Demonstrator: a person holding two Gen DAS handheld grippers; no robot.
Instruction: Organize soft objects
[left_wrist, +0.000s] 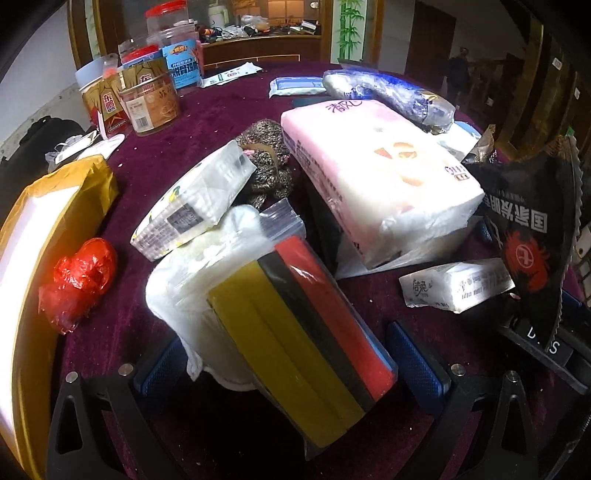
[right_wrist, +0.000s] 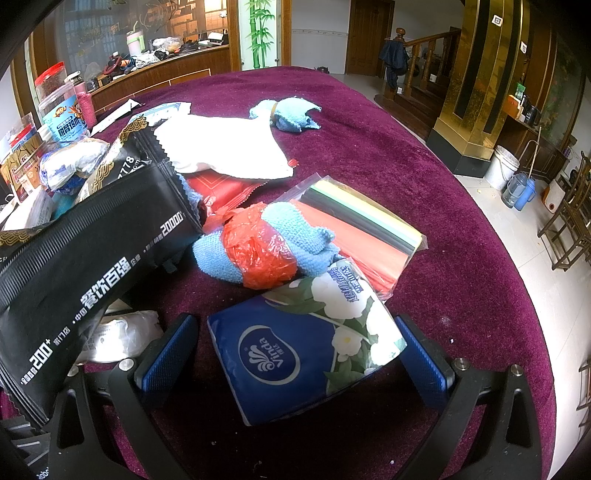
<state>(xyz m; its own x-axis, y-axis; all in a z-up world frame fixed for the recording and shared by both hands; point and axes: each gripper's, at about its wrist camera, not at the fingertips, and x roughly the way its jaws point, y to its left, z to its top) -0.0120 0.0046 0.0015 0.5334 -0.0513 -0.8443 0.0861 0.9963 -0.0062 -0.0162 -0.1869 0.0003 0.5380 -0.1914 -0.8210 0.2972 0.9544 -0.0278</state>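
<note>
Left wrist view: the left gripper (left_wrist: 295, 373) is seen with its blue-padded fingers (left_wrist: 417, 363) spread wide; nothing is pinched.
Between the left fingers: a clear-wrapped sponge pack (left_wrist: 306, 347) in yellow, black and red is lain tilted, leaned on a white plastic-wrapped roll (left_wrist: 192, 280).
Ahead of the left fingers: a small white tissue pack (left_wrist: 195, 206) is propped on the roll, a brown knitted item (left_wrist: 266, 162) is seen behind it, and a large pink tissue pack (left_wrist: 380, 173) is rested beyond the right finger.
Left of the left fingers: a crumpled red plastic bag (left_wrist: 79, 277) is lain on the purple tablecloth (left_wrist: 155, 155).
Right of the left fingers: a small white tissue packet (left_wrist: 454, 286) and a black snack bag (left_wrist: 532, 221) are found.
Right wrist view: the right gripper (right_wrist: 295, 360) is held with fingers apart, not pressed on anything.
Between the right fingers: a blue Vinda tissue pack (right_wrist: 295, 350) is lain on the cloth; contact with the pads cannot be told.
Ahead of the right fingers: a blue knitted cloth (right_wrist: 218, 251) wrapped in red plastic is touched by the tissue pack; a second clear pack of coloured sheets (right_wrist: 369, 221) is lain just behind.
Far end: a blue rag (right_wrist: 291, 112) is set well apart.
</note>
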